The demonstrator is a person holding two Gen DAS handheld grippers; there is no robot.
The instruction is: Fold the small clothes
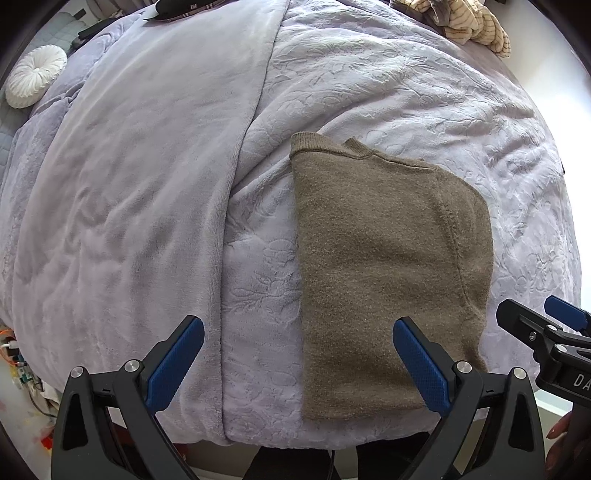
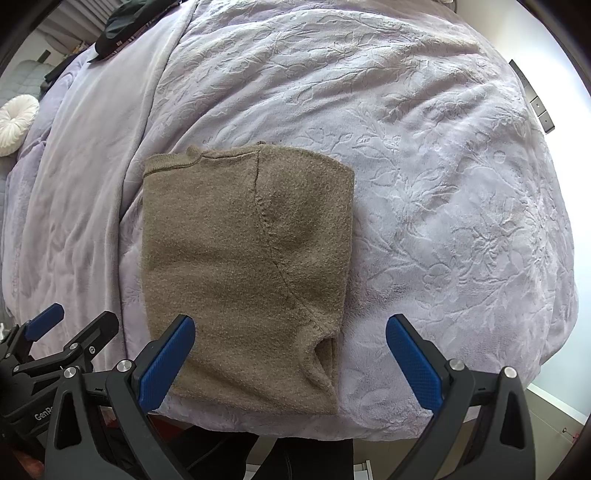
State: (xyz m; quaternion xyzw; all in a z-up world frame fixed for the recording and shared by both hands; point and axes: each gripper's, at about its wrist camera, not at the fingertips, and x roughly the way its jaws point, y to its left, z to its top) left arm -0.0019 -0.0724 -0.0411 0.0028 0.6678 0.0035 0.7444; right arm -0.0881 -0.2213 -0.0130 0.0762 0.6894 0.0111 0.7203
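Cushion (image 1: pixel 35 75), round and white, sits at the far left of the bed, well apart from the work. Next comes the lilac blanket (image 1: pixel 147 184), smooth on its left part and embossed with leaves toward the right, covering the whole bed. The left gripper (image 1: pixel 298 363) hovers over the near edge, its blue fingers spread wide and holding nothing. Just right of it lies the sweater (image 2: pixel 243 258), brown knit, already folded into a narrow rectangle with the collar at the far end and a sleeve tucked across its top layer. It rests flat near the bed's front edge. The right gripper (image 2: pixel 290 360) hangs above the sweater's lower right corner, fingers likewise parted and empty. At the far right corner, striped clothes (image 1: pixel 476 26) wait in a heap.

Judging by the layout, a final fold end to end probably remains. The risk is a shallow pinch: catching only the top layer would pull the tucked sleeve loose. The plush blanket could also get caught in the fingers, and the near hem could slide off the bed.
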